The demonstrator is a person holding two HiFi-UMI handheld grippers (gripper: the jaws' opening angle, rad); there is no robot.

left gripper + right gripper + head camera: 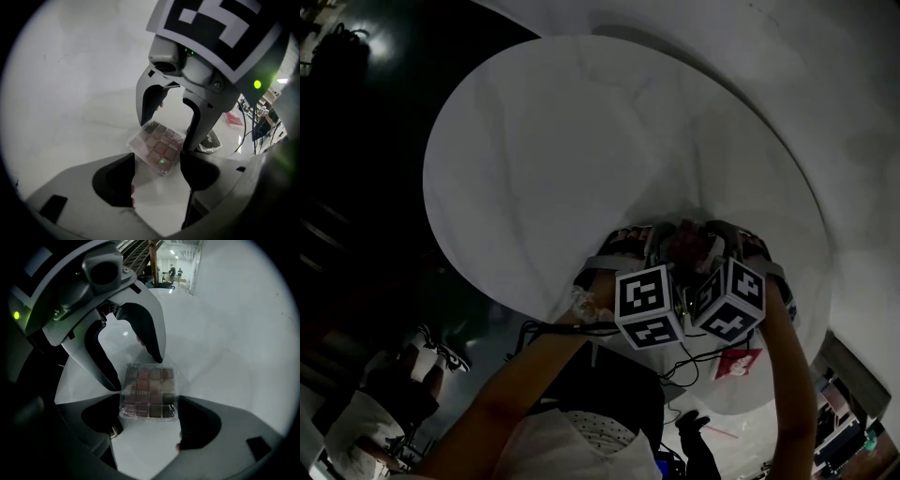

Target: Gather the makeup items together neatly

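A clear-lidded eyeshadow palette (150, 391) with rows of brown and pink pans lies flat on the round white table (562, 141), near its front edge. My right gripper (149, 420) is open, its fingertips on either side of the palette's near end. From the opposite side my left gripper (157, 171) is also open, just short of the palette (157, 146). In the head view both grippers meet tip to tip around (684, 242), and the marker cubes hide most of the palette. A dark compact (209, 140) rests right behind the palette.
A flat red packet (233, 119) lies further off on the table, beside black cables (255, 126). A small dark and gold item (114, 430) sits by my right gripper's left jaw. The table's front edge (581, 319) is close, with dark floor to the left.
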